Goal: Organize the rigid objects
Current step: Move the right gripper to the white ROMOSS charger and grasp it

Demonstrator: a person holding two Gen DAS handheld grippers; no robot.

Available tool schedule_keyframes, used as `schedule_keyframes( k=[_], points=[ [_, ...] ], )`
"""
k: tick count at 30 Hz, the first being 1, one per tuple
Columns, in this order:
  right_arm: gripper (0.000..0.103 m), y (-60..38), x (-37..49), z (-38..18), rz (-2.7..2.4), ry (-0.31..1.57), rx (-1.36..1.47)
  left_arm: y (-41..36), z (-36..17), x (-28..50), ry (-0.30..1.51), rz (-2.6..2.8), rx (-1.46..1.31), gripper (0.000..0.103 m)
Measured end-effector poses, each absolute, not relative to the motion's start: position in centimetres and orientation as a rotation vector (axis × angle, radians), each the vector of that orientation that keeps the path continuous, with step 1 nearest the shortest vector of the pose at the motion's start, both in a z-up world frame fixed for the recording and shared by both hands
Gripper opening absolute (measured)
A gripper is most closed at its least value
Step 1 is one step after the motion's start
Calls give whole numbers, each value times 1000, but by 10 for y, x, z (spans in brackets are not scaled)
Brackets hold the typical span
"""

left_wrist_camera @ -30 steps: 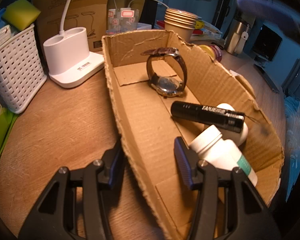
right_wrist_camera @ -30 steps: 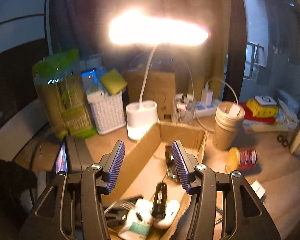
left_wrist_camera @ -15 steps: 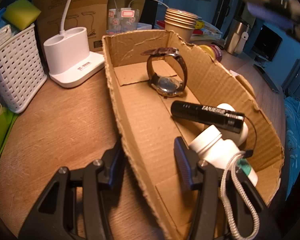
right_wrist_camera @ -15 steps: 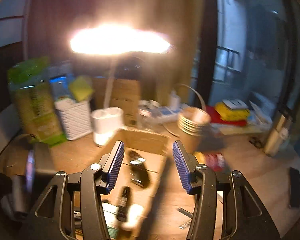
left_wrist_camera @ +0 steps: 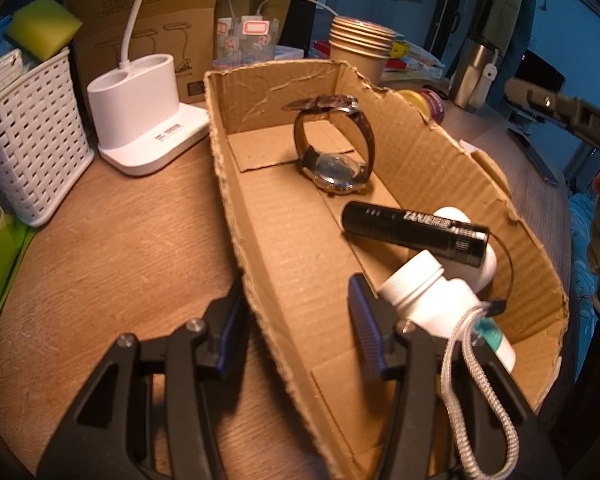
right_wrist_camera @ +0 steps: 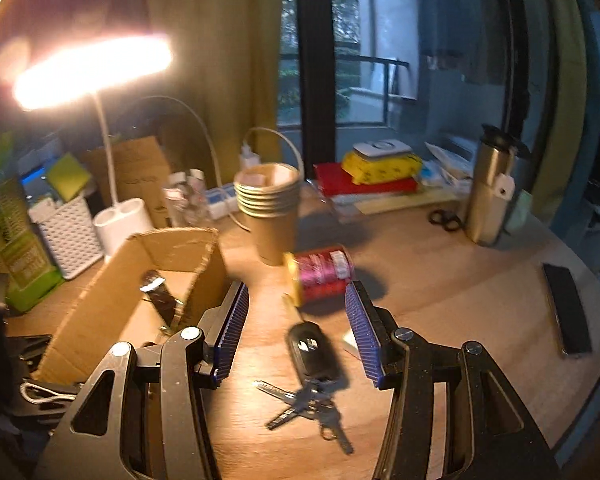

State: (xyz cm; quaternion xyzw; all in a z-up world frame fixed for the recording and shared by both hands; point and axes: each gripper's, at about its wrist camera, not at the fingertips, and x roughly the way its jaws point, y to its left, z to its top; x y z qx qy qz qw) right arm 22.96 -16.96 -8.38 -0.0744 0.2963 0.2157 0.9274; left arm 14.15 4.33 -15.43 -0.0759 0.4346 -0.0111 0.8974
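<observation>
Right tongs are spread wide and empty, hovering over the car key lying on the counter just beside the box. Left tongs are spread too, straddling the box wall. Main risk, I'd say: pinching only the fob while the loose keys dangle and snag the torn cardboard edge. Plenty of open counter to the right, though the red can sits close ahead.
</observation>
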Motion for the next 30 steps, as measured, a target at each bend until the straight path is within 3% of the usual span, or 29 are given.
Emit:
schedule_keyframes(
  k=[24, 30],
  points=[
    [54, -183, 280, -153, 277, 771, -175, 43, -154, 141, 900, -23, -157, 51],
    [62, -185, 289, -159, 259, 805, -168, 43, -154, 141, 900, -23, -157, 51]
  ],
)
